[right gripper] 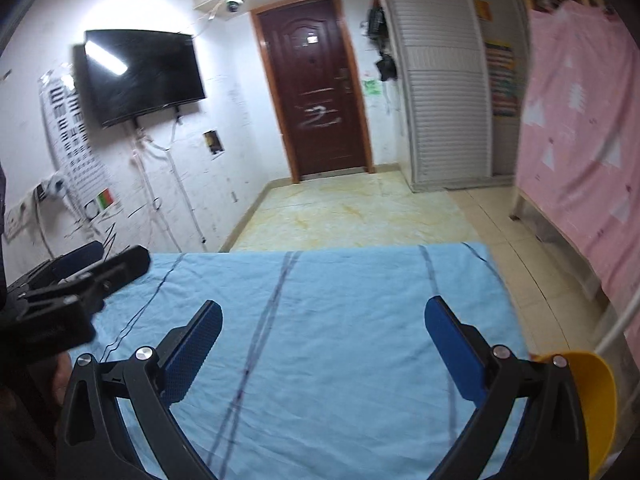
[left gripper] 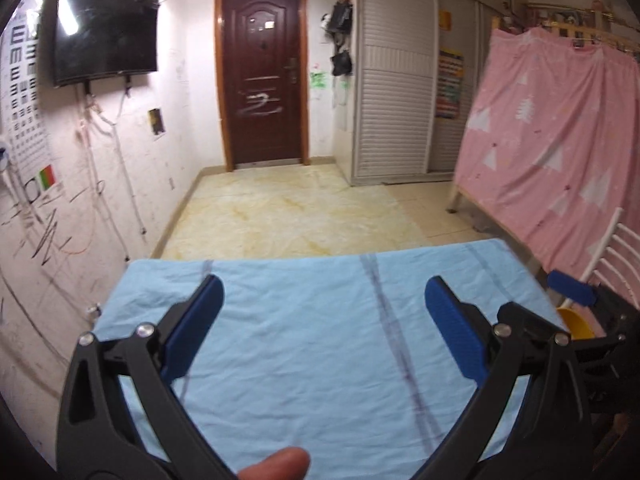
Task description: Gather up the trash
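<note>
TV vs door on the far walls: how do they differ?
The TV is black and glossy, mirroring the ceiling light; the door is dark red-brown wood with whitish scrawl. The TV is wider than tall and hangs above the floor on brackets; the door is tall and reaches the floor. The TV has cables dangling beneath; the door has an orange-brown frame. Both are dark rectangles on white, marked-up walls.
</note>
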Action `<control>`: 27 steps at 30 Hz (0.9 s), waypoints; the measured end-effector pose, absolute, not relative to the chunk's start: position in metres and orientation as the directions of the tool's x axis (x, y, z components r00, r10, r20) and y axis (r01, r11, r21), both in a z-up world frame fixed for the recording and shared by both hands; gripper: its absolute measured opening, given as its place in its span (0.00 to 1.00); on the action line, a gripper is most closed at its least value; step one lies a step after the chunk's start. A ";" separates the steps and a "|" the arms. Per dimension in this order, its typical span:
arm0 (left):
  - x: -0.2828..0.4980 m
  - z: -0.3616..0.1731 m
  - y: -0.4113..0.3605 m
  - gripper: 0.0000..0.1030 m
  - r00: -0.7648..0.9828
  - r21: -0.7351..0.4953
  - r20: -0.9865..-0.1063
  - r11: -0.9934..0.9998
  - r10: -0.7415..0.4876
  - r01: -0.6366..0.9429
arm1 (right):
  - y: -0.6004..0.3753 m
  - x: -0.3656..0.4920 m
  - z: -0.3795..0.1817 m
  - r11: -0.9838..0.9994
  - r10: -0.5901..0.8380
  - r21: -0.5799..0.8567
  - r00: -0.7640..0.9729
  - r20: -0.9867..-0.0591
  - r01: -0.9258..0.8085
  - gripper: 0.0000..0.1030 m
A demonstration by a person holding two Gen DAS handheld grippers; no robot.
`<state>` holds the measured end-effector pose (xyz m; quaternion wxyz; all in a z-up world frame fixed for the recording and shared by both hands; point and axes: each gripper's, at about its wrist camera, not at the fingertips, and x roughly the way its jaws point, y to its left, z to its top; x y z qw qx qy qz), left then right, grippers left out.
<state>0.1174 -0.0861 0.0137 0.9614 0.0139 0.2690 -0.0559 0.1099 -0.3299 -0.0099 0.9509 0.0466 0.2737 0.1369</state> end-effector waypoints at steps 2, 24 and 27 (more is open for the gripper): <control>0.118 0.009 -0.075 0.94 0.852 -0.009 -0.516 0.995 -0.092 0.102 | -0.316 0.114 -0.011 0.952 0.307 0.163 0.816 -0.491 -0.260 0.92; 0.144 -0.026 -0.039 0.94 0.849 -0.051 -0.522 0.996 -0.084 0.066 | -0.289 0.114 -0.027 0.968 0.247 0.069 0.860 -0.447 -0.242 0.92; 0.147 -0.029 -0.040 0.94 0.841 -0.052 -0.534 0.996 -0.085 0.068 | -0.289 0.112 -0.027 0.969 0.243 0.065 0.861 -0.447 -0.240 0.92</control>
